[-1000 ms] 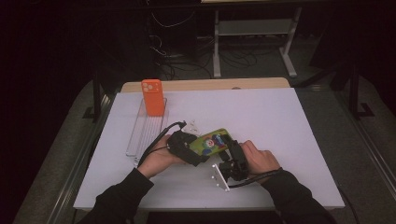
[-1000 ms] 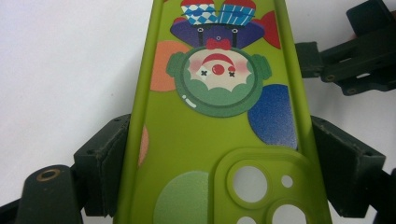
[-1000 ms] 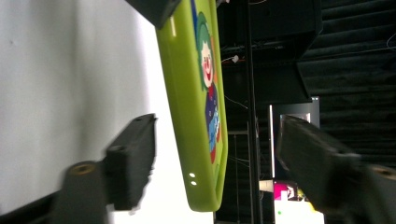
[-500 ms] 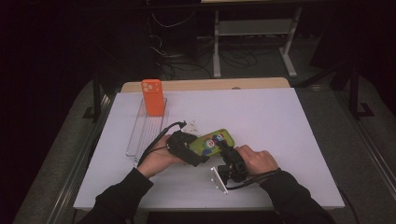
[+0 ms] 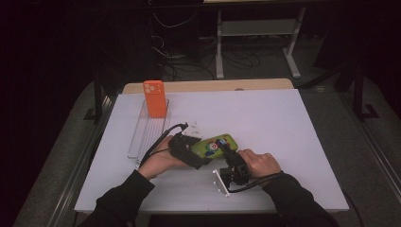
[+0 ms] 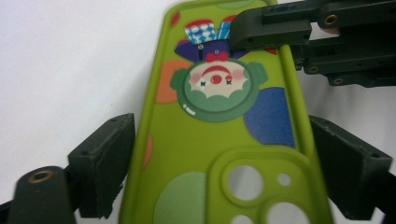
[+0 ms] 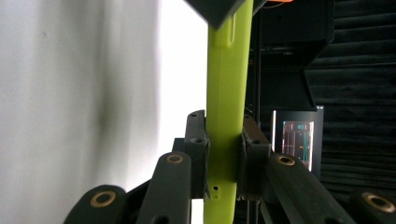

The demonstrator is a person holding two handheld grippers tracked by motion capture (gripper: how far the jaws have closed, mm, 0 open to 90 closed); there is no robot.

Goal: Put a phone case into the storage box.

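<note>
**Phone case passes from left grip to right**

The green phone case [image 5: 213,144] lies low over the white table [image 5: 283,123], well in front of the clear tray [image 5: 142,137]. The right hand-held gripper [image 5: 226,149] has just been closing and now clamps the case's edge, pads [image 7: 198,144] pressing both faces. The left hand-held gripper [image 5: 196,151] has just been opening; its pads [image 6: 109,163] stand clear of the case's sides. Judged from this, the handover is nearly complete. An orange phone case [image 5: 154,98] stands upright in the tray's far end.
</note>
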